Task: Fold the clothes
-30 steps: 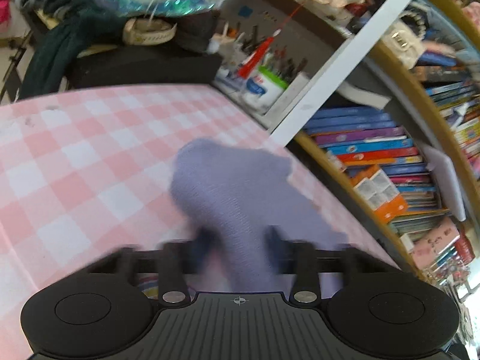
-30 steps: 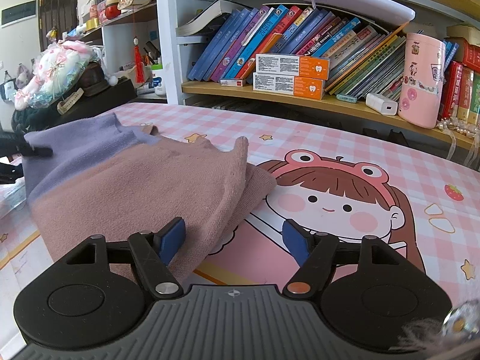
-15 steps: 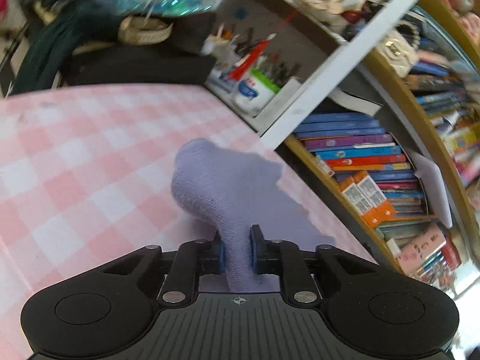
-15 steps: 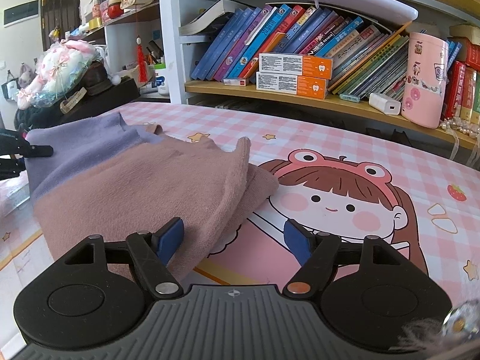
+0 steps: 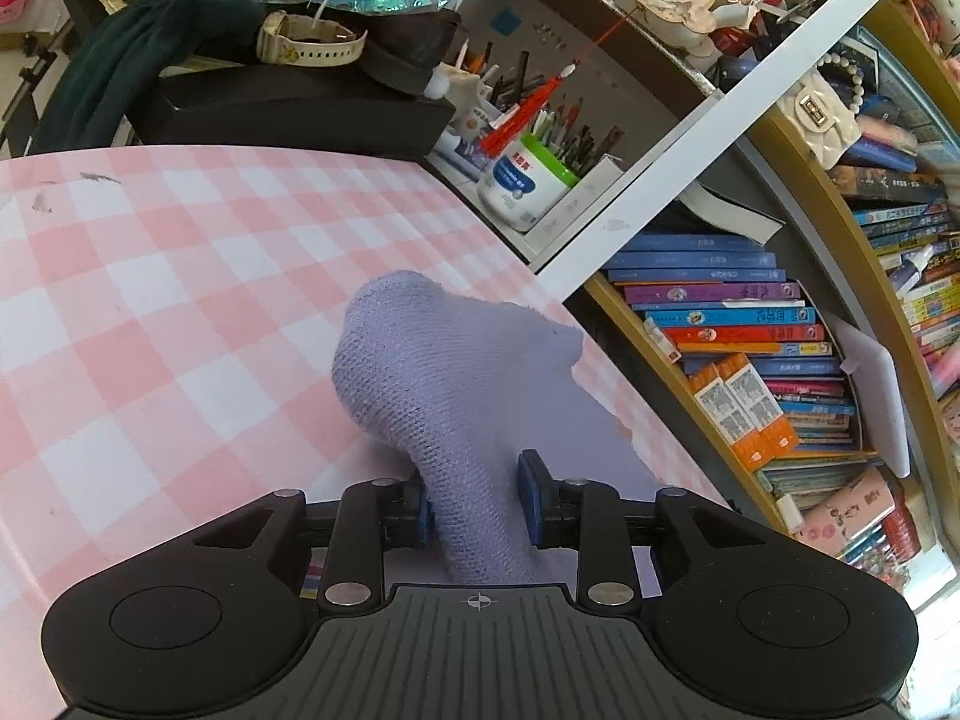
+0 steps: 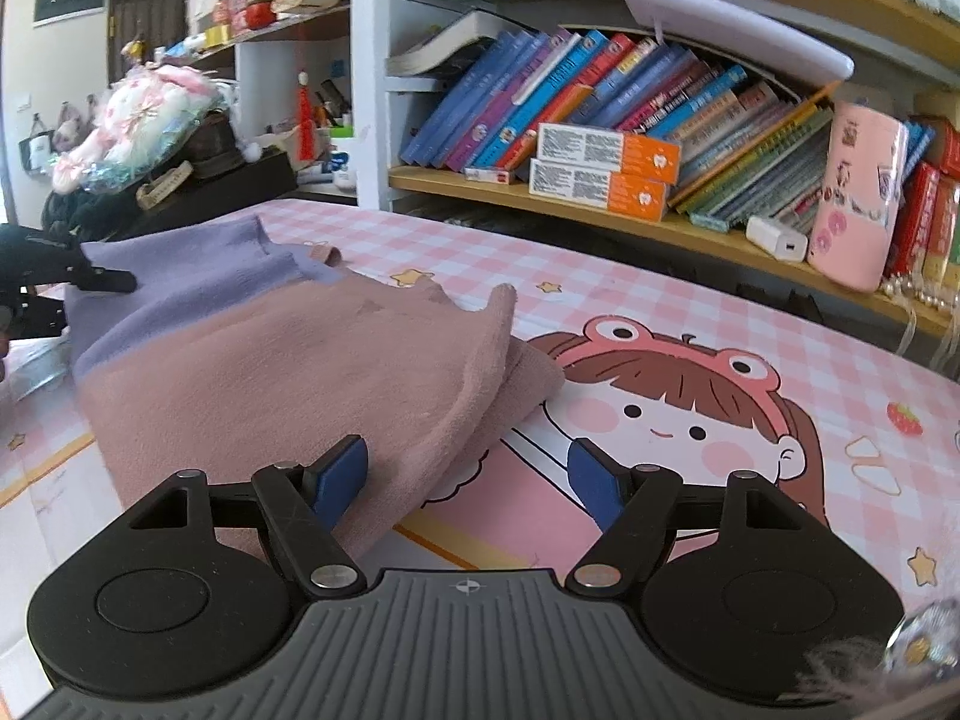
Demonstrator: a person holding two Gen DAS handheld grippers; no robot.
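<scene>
On checked table mat (image 6: 600, 276): soft, floppy knit sweater (image 6: 288, 372), light. Left gripper (image 5: 474, 504) pinching lilac end; right gripper (image 6: 468, 474) wide, empty. Grab pink hem edge next, imo.

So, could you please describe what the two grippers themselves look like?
Both the left gripper and right gripper are matte black, with blue finger pads, silver pivot screws, two round discs, a ribbed grey centre plate and a small crosshair mark. No cables or sleeves show.
</scene>
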